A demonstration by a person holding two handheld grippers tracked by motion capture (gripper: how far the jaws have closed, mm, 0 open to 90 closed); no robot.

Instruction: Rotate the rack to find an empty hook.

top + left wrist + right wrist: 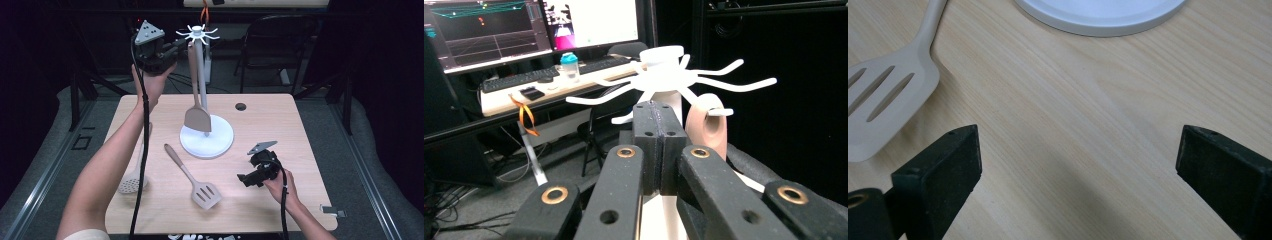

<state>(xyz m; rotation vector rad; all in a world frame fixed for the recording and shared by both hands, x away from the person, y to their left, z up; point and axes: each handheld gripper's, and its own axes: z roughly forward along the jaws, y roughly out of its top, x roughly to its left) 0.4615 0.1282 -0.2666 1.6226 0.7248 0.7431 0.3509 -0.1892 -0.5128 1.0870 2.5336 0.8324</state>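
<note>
Pale wood makes up the desk (pixel 280 120), which carries everything the work needs within reach of both arms. On it stands the white rack (pixel 206 136), a round base with a post and a crown of curved hooks at the top, built so that utensils hang by the holes in their handle ends. One solid turner (pixel 196 100) already hangs there, blade down beside the post, its eyelet over a hook; in the left gripper view that eyelet sits on the hook just past the left tongs (pixel 659 145). These are raised level with the crown and pressed flat together with nothing between them, which I judge to mean the hanging step is finished on that side. Two utensils lie flat on the desk waiting: a slotted turner (pixel 195 179) in front of the base, handle pointing back toward the rack, and a round skimmer (pixel 132 182) nearer the left edge, partly under the left forearm. The right tongs (pixel 246 179) rest low near the slotted turner, spread wide and empty, aimed toward its blade, probably ready to take it next.
</note>
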